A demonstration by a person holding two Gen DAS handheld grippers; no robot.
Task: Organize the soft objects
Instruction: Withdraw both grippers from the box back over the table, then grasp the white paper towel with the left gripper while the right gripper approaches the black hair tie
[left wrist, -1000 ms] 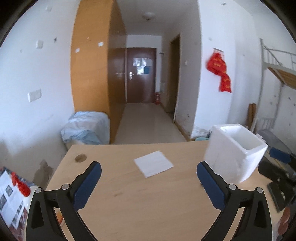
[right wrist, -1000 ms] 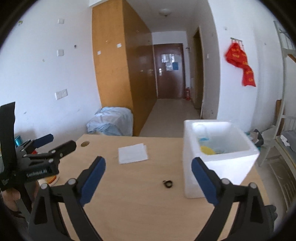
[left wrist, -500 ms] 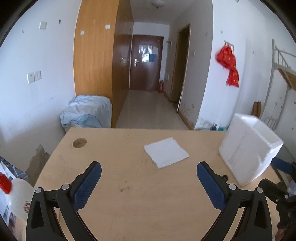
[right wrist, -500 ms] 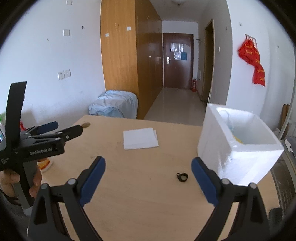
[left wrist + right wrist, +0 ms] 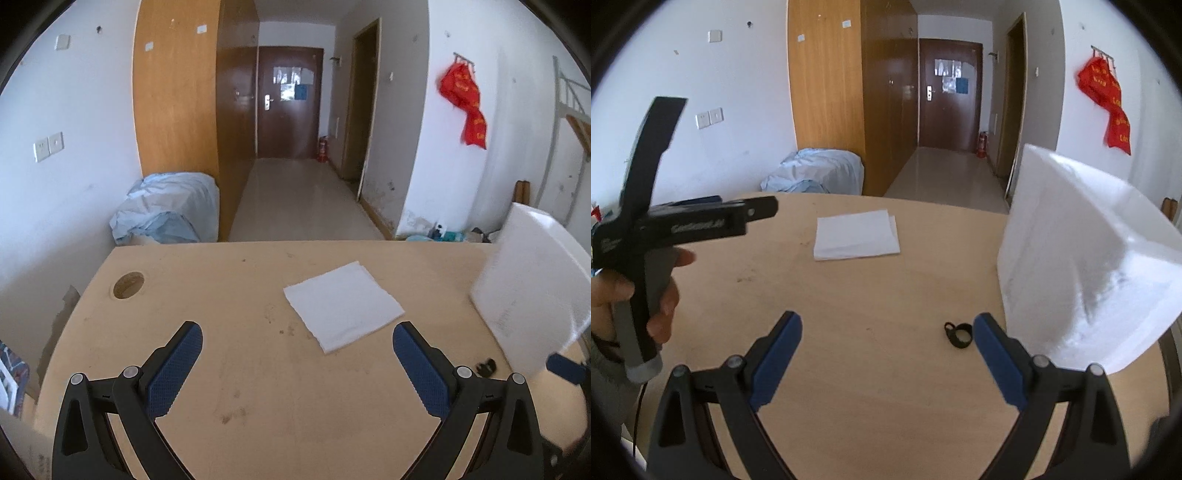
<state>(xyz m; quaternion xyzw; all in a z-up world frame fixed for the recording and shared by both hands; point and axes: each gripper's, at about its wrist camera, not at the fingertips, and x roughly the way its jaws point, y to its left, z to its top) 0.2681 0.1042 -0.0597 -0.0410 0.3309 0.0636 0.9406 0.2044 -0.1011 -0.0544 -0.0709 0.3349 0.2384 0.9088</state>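
Pale wood surface [image 5: 258,369] carries a folded white cloth [image 5: 341,308] lying flat near the middle, untouched, and a white foam box [image 5: 1082,266] to the right. Both the left hand-held gripper [image 5: 297,365] and right hand-held gripper [image 5: 888,354] hover wide and empty, so sorting looks barely begun. Box contents are hidden; a small black ring [image 5: 958,334] lies beside it.

A light wooden table [image 5: 258,387] fills the foreground, with a round cable hole [image 5: 128,285] near its far left corner; behind it a tall orange-brown wardrobe [image 5: 175,96] stands against the white wall; a bundle under pale blue sheeting [image 5: 168,214] lies at its foot; a dark brown door [image 5: 289,103] closes the corridor, a red fire extinguisher [image 5: 323,149] beside it; red decorations [image 5: 466,105] hang on the right wall.
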